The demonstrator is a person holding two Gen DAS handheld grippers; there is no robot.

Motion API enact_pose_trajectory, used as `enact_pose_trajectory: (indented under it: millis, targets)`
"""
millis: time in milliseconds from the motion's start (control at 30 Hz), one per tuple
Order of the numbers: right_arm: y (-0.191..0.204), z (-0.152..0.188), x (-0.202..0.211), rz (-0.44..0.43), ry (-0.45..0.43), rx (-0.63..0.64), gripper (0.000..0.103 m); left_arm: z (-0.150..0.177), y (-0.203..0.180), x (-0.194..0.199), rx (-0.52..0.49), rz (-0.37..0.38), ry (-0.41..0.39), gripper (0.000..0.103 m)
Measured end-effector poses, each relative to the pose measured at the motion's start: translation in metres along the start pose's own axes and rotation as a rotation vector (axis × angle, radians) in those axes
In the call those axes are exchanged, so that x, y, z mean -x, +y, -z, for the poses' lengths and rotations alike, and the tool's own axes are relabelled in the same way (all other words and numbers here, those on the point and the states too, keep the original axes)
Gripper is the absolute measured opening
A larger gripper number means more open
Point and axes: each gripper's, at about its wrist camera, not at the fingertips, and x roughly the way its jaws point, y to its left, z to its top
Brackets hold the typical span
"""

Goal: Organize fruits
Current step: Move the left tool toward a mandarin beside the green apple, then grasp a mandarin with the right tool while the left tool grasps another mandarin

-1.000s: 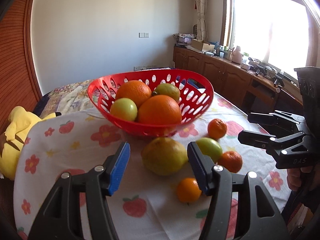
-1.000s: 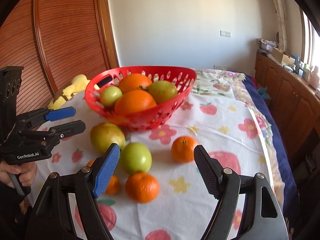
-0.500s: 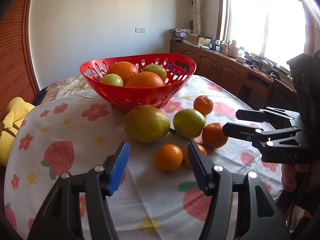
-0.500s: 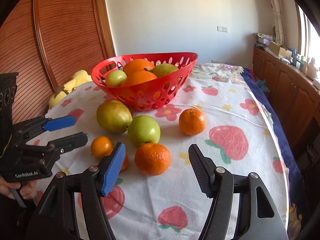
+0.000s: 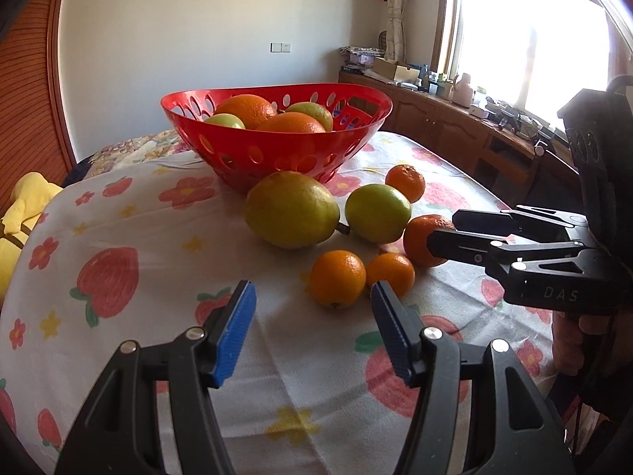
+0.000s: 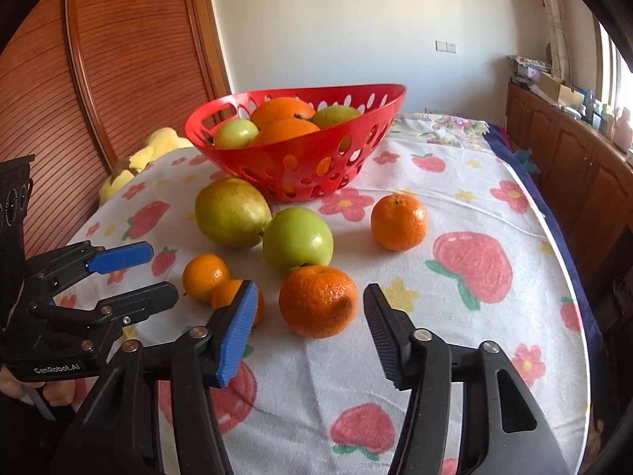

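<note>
Jaws closing around tangerine [image 6: 318, 301], untouched

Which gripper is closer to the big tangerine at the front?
Right. The right gripper is closing around the big tangerine, pads not touching; the left gripper sits off to its side by two small oranges.

Red basket [image 6: 300, 174]; floral-strawberry white cloth [image 6: 467, 316]; blue claw pads [image 6: 237, 336].

The right tongs [image 6: 308, 332] are closing, a round orange mandarin [image 6: 317, 301] between their jaws, untouched. Behind it sit a green apple [image 6: 297, 239] and a red perforated plastic basket [image 6: 300, 158] of fruit.
</note>
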Motion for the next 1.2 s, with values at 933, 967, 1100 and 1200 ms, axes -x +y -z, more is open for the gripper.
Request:
enact_pose_trajectory:
  millis: [933,967,1100,1200]
  targets:
    - [-0.011,0.014,-0.005,-0.003,0.068,-0.013,0.046,0.0,-0.001,-0.007,-0.004,0.0,0.036,0.061]
    - [-0.011,0.014,-0.005,0.002,0.068,-0.011,0.046,0.0,-0.001,-0.007,-0.006,0.001,0.037,0.061]
    - [-0.012,0.014,-0.006,0.01,0.057,-0.014,0.046,-0.003,-0.003,-0.01,-0.01,0.025,0.051,0.061]
    - [-0.013,0.015,-0.005,0.011,0.057,-0.022,0.046,-0.007,-0.004,-0.011,-0.007,0.045,0.056,0.059]
